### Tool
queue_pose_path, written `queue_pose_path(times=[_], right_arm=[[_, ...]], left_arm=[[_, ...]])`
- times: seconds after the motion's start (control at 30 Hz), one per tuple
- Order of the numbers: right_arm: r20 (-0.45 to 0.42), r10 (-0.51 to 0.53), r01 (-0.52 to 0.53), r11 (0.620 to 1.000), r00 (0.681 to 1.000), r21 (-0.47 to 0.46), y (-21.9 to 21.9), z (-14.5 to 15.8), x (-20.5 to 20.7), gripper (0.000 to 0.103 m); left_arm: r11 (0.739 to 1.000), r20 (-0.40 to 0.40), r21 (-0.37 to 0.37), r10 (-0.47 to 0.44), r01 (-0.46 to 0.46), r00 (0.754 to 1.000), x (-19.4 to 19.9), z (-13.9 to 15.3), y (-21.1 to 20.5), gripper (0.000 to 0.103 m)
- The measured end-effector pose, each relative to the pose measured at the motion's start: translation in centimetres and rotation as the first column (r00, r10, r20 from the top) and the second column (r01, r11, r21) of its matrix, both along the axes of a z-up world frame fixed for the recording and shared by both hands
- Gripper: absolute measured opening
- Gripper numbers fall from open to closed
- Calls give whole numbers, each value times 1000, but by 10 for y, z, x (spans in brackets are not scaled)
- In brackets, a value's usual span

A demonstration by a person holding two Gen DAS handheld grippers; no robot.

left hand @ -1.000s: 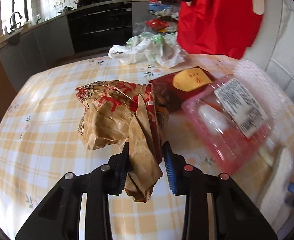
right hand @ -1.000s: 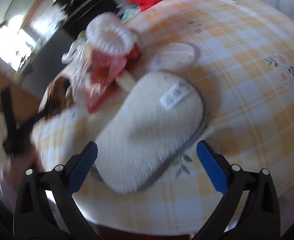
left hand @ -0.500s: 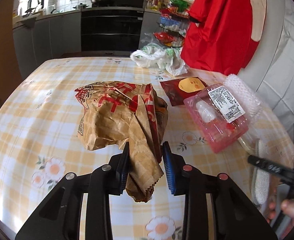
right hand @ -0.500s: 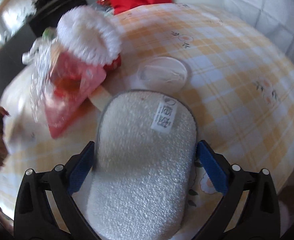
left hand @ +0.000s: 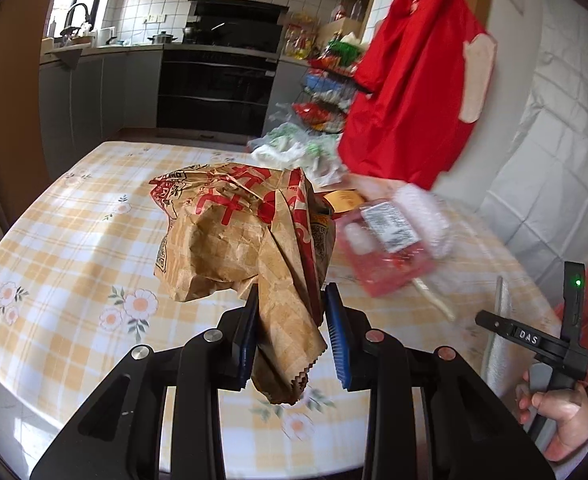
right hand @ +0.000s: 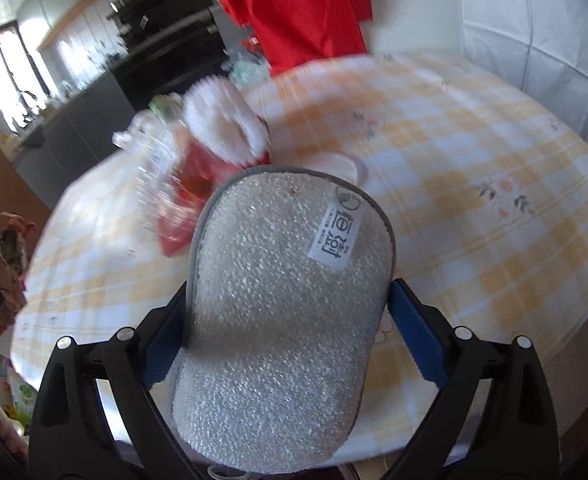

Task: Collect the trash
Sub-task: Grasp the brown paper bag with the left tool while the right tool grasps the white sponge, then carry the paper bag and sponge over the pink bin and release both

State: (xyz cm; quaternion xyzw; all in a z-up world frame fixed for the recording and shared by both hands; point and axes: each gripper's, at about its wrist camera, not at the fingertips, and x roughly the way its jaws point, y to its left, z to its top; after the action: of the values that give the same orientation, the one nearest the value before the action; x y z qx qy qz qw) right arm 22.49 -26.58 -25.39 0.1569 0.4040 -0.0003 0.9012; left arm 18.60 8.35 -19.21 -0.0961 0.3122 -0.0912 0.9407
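I have the crumpled brown paper bag (left hand: 250,248) with red print pinched in my left gripper (left hand: 292,338); both blue pads press its twisted lower end, and the bag's body hangs above the table (left hand: 66,248), which wears a yellow checked cloth with flowers. Just right of the bag lies a pink plastic tray (left hand: 386,248) with a white label, blurred, and beyond it a dark red packet (left hand: 344,200) shows partly. Farther off, near the table's far edge, sits a bundle of white plastic bags (left hand: 294,150), and a red cloth (left hand: 410,80) hangs above the far right side.

My right gripper (right hand: 290,344) has a grey oval sponge pad (right hand: 282,300) with a white label lying between its fingers. The left pad touches the sponge's edge, the right one stands just beside it, and I cannot tell whether the grip is closed on it. Beyond the sponge lies the pink tray (right hand: 190,184), blurred here too, and a small clear lid (right hand: 334,166) rests on the cloth at the sponge's far end.
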Motion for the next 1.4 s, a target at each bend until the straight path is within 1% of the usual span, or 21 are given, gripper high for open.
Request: queue_pose_path(times=[0.13, 0.33, 0.47, 0.57, 0.7, 0.77, 0.83, 1.03, 1.1, 1.17, 1.2, 1.33, 1.4], right_arm=[[122, 39, -40, 999, 992, 5, -1, 33, -28, 93], [238, 75, -76, 997, 968, -4, 0, 75, -63, 93], [312, 106, -102, 994, 944, -28, 1, 101, -86, 93], [337, 133, -127, 991, 932, -41, 3, 114, -96, 93], [364, 154, -149, 988, 919, -43, 4, 129, -106, 93], [372, 159, -153, 987, 914, -45, 6, 133, -109, 93], [382, 162, -157, 987, 910, -45, 6, 136, -110, 93], [393, 160, -154, 987, 905, -47, 5, 142, -115, 93], [395, 158, -152, 987, 905, -46, 4, 144, -116, 93], [397, 157, -149, 988, 904, -49, 4, 145, -119, 93], [399, 155, -147, 988, 904, -50, 3, 146, -120, 93], [400, 143, -136, 990, 905, -46, 0, 146, -122, 93], [399, 143, -137, 990, 906, -44, 1, 147, -122, 93]], left_arm=[[999, 29, -17, -47, 48, 998, -34, 17, -14, 31], [991, 42, -50, -119, 121, 992, -76, 35, -35, 31], [982, 47, -73, -173, 176, 984, -100, 42, -48, 31], [972, 23, -100, -212, 213, 977, -110, 41, -57, 31], [954, -37, -145, -271, 263, 962, -119, 33, -68, 32], [942, -71, -175, -303, 287, 950, -122, 27, -75, 32], [931, -86, -188, -333, 313, 939, -127, 24, -80, 32], [902, -88, -194, -408, 386, 909, -139, 22, -90, 32], [889, -110, -206, -437, 410, 893, -140, 22, -92, 32], [868, -146, -235, -476, 437, 867, -143, 20, -94, 32], [860, -160, -236, -494, 452, 855, -146, 19, -95, 32], [847, -202, -201, -528, 493, 825, -154, 15, -100, 33], [843, -240, -215, -535, 493, 810, -154, 8, -100, 33]])
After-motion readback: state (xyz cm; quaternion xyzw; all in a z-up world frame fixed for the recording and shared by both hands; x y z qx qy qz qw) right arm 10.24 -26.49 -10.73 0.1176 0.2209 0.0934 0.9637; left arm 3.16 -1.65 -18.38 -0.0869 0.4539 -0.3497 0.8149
